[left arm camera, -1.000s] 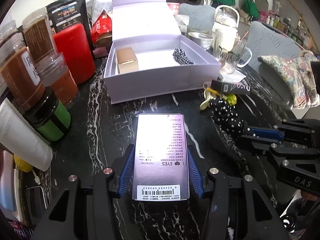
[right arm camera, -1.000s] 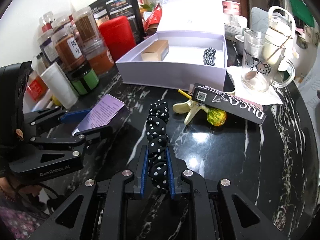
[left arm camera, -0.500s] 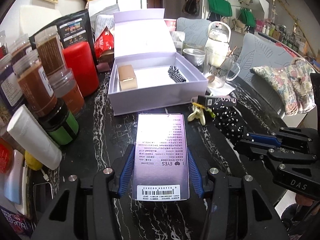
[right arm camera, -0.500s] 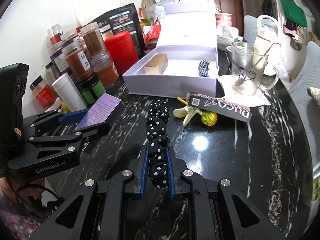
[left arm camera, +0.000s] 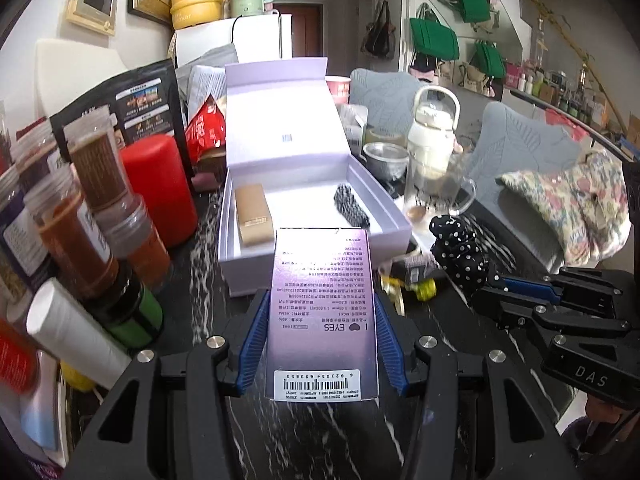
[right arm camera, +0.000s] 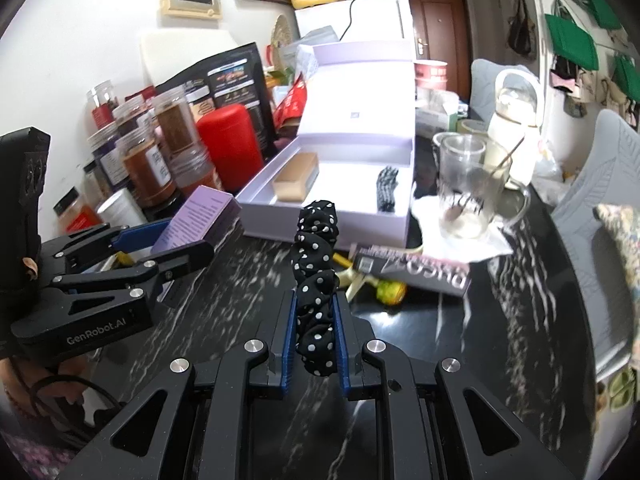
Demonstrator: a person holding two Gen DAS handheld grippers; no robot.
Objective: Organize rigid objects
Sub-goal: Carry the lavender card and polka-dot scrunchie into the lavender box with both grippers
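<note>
Left wrist: left hand-held gripper (left arm camera: pixel 322 332) clamps purple carton (left arm camera: pixel 322 312); right hand-held gripper (right arm camera: pixel 316 340) grips polka-dot scrunchie (right arm camera: pixel 316 280). Carry step; next, lower both into open lilac box (left arm camera: pixel 316 276).

Landmark: open lilac gift box (left arm camera: pixel 240 276), lid upright at its far side.
Purple carton (left arm camera: pixel 323 312): flat, printed face and barcode up, lay lengthwise before the gift box's front wall, clear of the tabletop.
Polka-dot scrunchie (right arm camera: pixel 316 280): black with white dots, stretched lengthwise, before the gift box's front wall.
Tan box (left arm camera: pixel 252 214): lay in the gift box, left part.
Checked scrunchie (left arm camera: pixel 351 205): lay in the gift box, right part.
</note>
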